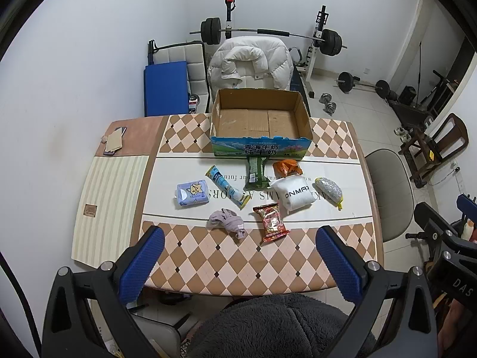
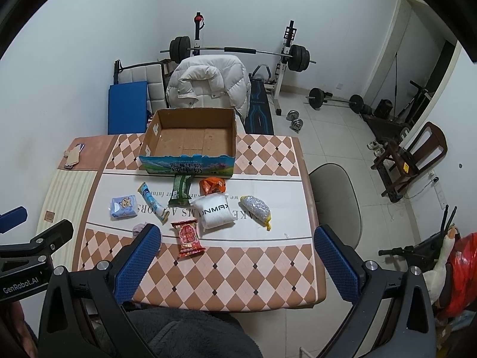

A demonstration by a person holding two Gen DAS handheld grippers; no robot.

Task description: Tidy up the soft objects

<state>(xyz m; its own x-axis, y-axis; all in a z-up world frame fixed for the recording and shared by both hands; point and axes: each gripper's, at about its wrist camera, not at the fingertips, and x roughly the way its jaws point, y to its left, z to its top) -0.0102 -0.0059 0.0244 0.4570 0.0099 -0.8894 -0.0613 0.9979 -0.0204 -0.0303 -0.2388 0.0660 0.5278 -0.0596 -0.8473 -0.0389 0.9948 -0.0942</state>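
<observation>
An empty cardboard box (image 1: pixel 303 116) (image 2: pixel 190 113) stands at the table's far side. Before it lie a blue tissue pack (image 1: pixel 192 193) (image 2: pixel 123 208), a long blue tube pack (image 1: pixel 228 186) (image 2: pixel 152 202), a green packet (image 1: pixel 255 170) (image 2: pixel 180 190), an orange packet (image 1: pixel 286 167) (image 2: pixel 212 185), a white ONMAX bag (image 1: pixel 295 194) (image 2: pixel 215 211), a silver scrubber (image 1: pixel 329 191) (image 2: pixel 256 208), a red snack packet (image 1: pixel 271 220) (image 2: pixel 188 236) and crumpled mauve socks (image 1: pixel 226 222) (image 2: pixel 139 228). My left gripper (image 1: pixel 238 256) and right gripper (image 2: pixel 237 256) are open, empty, above the table's near edge.
A phone under a card (image 1: pixel 114 140) lies at the table's (image 1: pixel 208 262) far left. A chair with a white jacket (image 1: pixel 250 65) stands behind the box, a grey chair (image 2: pixel 334 203) to the right. Weights and a barbell rack fill the room behind.
</observation>
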